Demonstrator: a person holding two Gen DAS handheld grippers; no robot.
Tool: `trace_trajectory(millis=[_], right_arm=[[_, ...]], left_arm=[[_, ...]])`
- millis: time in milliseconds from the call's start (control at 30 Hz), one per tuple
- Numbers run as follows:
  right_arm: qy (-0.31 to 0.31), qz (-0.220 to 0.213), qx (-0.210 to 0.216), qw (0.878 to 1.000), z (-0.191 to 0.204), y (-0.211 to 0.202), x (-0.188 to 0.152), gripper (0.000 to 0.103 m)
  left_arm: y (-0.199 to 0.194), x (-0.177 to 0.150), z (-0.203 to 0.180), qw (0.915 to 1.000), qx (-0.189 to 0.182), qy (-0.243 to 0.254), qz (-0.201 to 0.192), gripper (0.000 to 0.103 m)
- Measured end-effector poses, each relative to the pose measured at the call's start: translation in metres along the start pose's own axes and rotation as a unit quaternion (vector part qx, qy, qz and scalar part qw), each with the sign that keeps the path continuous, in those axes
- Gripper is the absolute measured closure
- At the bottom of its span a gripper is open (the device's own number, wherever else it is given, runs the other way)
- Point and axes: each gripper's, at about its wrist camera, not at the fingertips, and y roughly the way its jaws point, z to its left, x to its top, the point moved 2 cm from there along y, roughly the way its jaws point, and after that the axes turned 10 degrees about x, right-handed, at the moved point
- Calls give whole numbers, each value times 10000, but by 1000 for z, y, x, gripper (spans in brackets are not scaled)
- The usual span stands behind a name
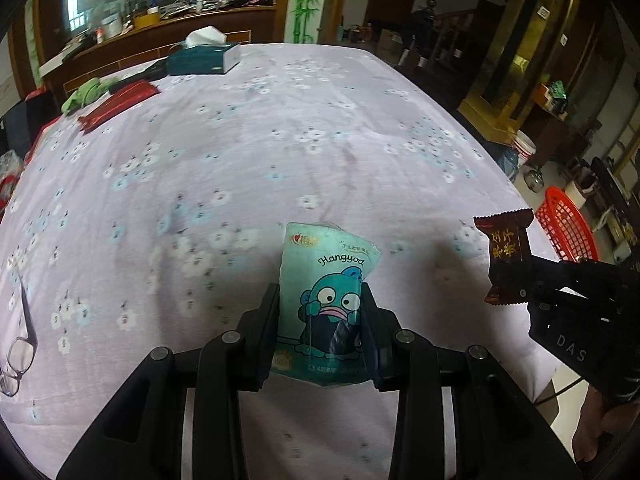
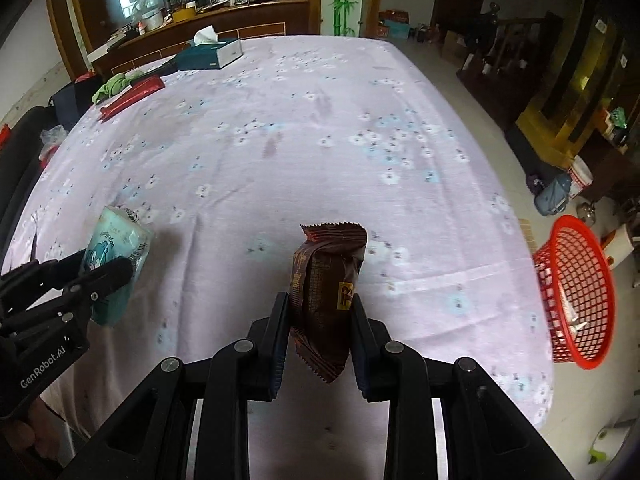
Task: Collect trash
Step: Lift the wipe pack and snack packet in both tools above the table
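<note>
Both pieces already picked up, so drop-off probably next. Red basket (image 2: 576, 292) sits on floor past table's right edge; brown wrapper (image 2: 328, 300) best carried fully over rim before release.

Right gripper (image 2: 320, 312) clamped on wrapper, held level above tablecloth (image 2: 300, 152).

Left gripper (image 1: 320, 320) pinched on teal tissue pack (image 1: 324, 300), beside it, apart.
</note>
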Motion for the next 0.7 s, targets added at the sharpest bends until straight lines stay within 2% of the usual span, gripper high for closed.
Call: trace_trajectory(millis=[233, 700], right_arm=[[69, -144, -10, 9999, -19, -16, -2, 74], [25, -304, 1, 9995, -37, -32, 0, 74]], left_arm=[[-9, 6, -24, 9999, 4, 109, -125, 68], [-17, 13, -49, 9995, 33, 172, -246, 68]])
